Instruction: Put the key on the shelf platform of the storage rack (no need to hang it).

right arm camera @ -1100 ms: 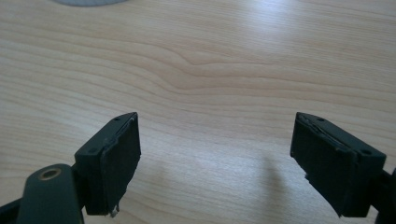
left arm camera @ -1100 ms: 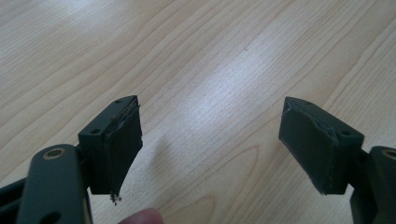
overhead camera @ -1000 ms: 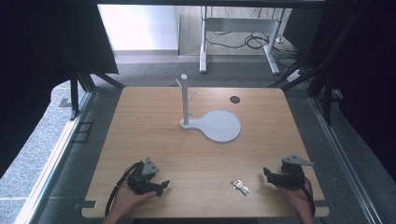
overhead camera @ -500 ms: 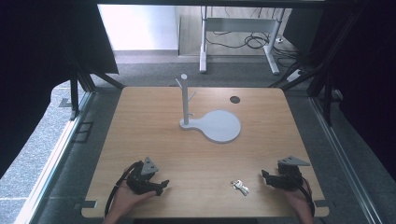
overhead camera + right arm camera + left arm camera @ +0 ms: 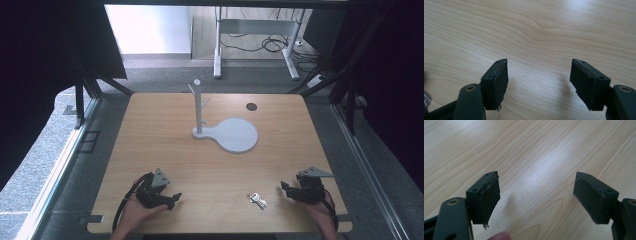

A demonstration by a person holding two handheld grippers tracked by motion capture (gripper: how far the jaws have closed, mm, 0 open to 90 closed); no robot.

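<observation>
The keys [image 5: 257, 200] lie flat on the wooden table [image 5: 165, 135] near its front edge, just beside the right gripper [image 5: 286, 188] on its inner side, not touching it. That gripper's jaws have just been closing but stand spread with only bare wood between them. Well apart, the left gripper [image 5: 175, 198] rests spread and empty too.

The keys [image 5: 256, 200] are too small in the high view to count or tell apart; in the right gripper view the left edge cuts them [image 5: 426, 98] off.
</observation>
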